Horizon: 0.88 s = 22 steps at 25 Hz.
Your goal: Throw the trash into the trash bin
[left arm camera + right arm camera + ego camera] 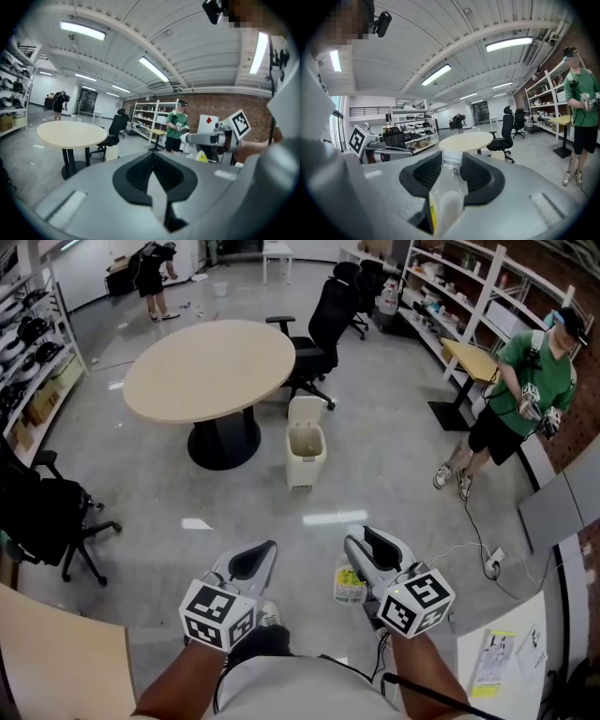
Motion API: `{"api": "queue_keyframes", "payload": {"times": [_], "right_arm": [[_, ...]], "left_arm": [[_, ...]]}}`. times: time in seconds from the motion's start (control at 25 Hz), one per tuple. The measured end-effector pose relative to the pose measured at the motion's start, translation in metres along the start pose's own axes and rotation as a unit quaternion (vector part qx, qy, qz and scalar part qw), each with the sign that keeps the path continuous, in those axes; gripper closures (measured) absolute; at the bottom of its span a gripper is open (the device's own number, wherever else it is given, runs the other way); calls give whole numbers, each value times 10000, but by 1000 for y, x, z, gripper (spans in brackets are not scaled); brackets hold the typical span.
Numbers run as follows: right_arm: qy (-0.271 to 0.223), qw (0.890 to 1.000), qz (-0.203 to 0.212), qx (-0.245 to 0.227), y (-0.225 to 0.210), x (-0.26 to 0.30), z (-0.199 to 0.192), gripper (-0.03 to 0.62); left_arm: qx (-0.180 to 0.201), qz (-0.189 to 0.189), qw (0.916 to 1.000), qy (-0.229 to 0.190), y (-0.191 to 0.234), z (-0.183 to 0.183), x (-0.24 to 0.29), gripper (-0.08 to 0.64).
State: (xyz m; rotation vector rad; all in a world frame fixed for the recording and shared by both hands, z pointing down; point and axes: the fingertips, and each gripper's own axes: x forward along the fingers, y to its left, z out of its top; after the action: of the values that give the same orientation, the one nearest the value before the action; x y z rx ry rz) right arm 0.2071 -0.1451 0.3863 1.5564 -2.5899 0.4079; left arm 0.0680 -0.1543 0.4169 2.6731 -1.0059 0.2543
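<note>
The cream trash bin [306,448] stands on the floor with its lid up, beside the round table's base and some way ahead of me. It also shows small in the left gripper view as the bin [111,153] and in the right gripper view as the bin [498,155]. My right gripper [357,546] is shut on a clear plastic bottle [349,584] with a yellow label. In its own view the bottle [447,192] lies between the jaws, white cap forward. My left gripper [265,549] is held beside it, jaws together and holding nothing.
A round beige table [210,367] stands left of the bin, black office chairs [319,334] behind it and another chair [47,517] at the left. A person in a green shirt [530,381] stands at the right by shelves. A cable [478,540] crosses the floor.
</note>
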Motion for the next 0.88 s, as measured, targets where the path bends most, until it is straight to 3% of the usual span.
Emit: {"api": "queue_keyframes", "payload": {"times": [0.28, 0.6, 0.88], "right_arm": [[48, 9999, -144, -48, -18, 46, 26, 449], [-219, 9990, -367, 86, -33, 90, 54, 449], [-111, 9989, -455, 81, -35, 104, 58, 450]], "left_arm": [[-18, -122, 9999, -81, 46, 33, 30, 552], [39, -111, 9997, -191, 99, 64, 46, 552], [-36, -274, 9995, -156, 103, 65, 56, 552]]}}
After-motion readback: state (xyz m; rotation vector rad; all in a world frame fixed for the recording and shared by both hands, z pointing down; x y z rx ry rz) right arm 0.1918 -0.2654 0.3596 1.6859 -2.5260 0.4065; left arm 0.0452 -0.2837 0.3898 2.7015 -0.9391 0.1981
